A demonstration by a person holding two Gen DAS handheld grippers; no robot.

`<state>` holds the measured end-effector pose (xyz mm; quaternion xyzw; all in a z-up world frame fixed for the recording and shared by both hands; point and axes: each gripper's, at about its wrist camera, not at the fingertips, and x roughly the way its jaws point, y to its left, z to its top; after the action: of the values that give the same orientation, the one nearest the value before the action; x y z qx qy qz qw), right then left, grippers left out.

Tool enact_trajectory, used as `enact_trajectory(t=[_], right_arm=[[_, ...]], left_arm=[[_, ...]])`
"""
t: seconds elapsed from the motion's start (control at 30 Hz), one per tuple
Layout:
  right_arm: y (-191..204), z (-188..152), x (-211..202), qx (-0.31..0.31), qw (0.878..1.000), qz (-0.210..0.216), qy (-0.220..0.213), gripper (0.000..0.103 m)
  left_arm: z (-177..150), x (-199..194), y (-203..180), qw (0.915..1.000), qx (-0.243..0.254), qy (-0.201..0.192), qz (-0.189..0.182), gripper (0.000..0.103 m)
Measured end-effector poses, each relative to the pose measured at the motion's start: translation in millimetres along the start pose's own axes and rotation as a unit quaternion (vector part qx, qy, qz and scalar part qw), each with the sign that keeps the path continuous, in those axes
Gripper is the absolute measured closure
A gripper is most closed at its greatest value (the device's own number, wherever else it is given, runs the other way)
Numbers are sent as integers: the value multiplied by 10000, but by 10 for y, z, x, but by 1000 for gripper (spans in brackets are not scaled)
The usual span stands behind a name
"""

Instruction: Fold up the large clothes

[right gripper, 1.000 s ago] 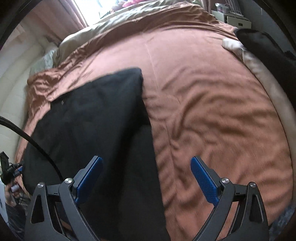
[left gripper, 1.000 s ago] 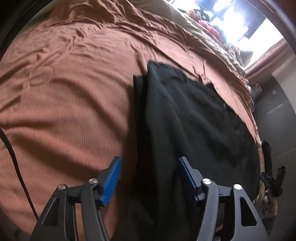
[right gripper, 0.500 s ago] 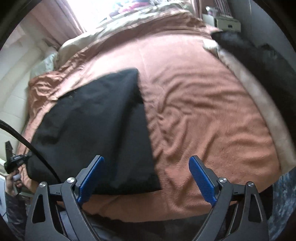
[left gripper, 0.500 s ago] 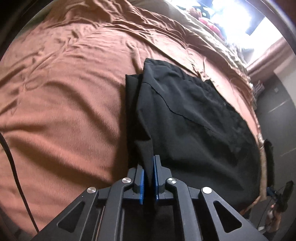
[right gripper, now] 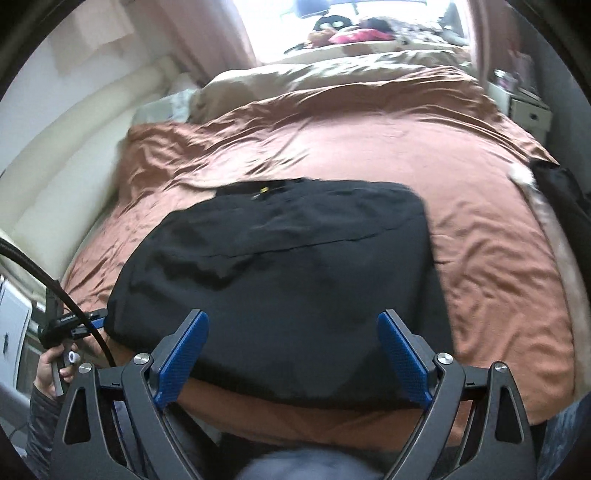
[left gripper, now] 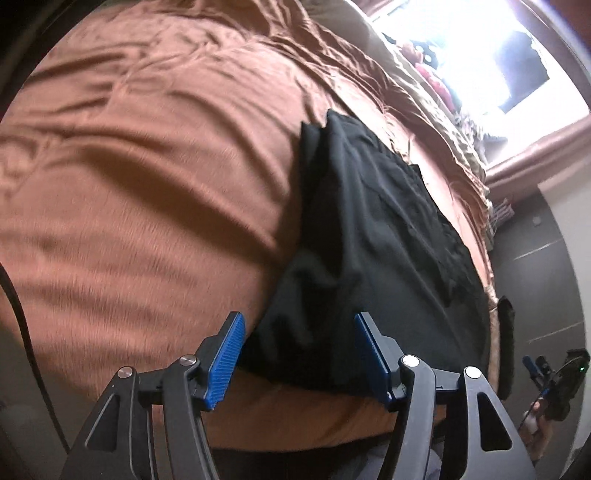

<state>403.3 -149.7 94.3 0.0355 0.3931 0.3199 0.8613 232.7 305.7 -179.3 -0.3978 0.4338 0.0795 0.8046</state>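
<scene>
Black garment near bedspread edge

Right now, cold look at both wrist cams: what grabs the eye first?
The black garment, folded into a rough rectangle, lies on the rust-brown bedspread near the bed's near edge, dark against the warm cloth. Both pairs of blue-padded jaws frame it, open and empty: the left gripper over its left corner, the right gripper over its near edge. Behind, a bright window glares past the beige pillows.
</scene>
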Motion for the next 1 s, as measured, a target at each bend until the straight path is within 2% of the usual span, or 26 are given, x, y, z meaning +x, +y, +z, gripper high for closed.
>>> enact_trajectory(t=[0.13,0.23,0.43,0.53,0.6,0.77,0.9,1.0], right_arm=[[191,-93,229,-127,9996,93,230,11],[293,-183,426,-219,9984,161,504,29],[430,-273,834,-450,9923,271,1121,44],[470,-243,989,-450,9898,303,1317,56],[522,-213,1109,-492,9881,346,1412,57],[668,-194,1425,-810,9834,53,1625,57],[694,-123,1644,-914,9823,-220,1621,57],[669,-29,1818,-931,9815,-402,1626,62]], left_arm=[[-95,-46,98,9998,-172,-17,-96,40],[-136,-36,175,9990,-336,39,-299,40],[-134,100,202,9964,-499,44,-688,40],[-85,149,233,9941,-600,-36,-906,40],[-63,182,203,9943,-550,-57,-915,42],[-101,169,199,9951,-496,-101,-846,61],[-120,162,188,9952,-516,-148,-823,64],[-138,151,197,9949,-543,-198,-821,66]])
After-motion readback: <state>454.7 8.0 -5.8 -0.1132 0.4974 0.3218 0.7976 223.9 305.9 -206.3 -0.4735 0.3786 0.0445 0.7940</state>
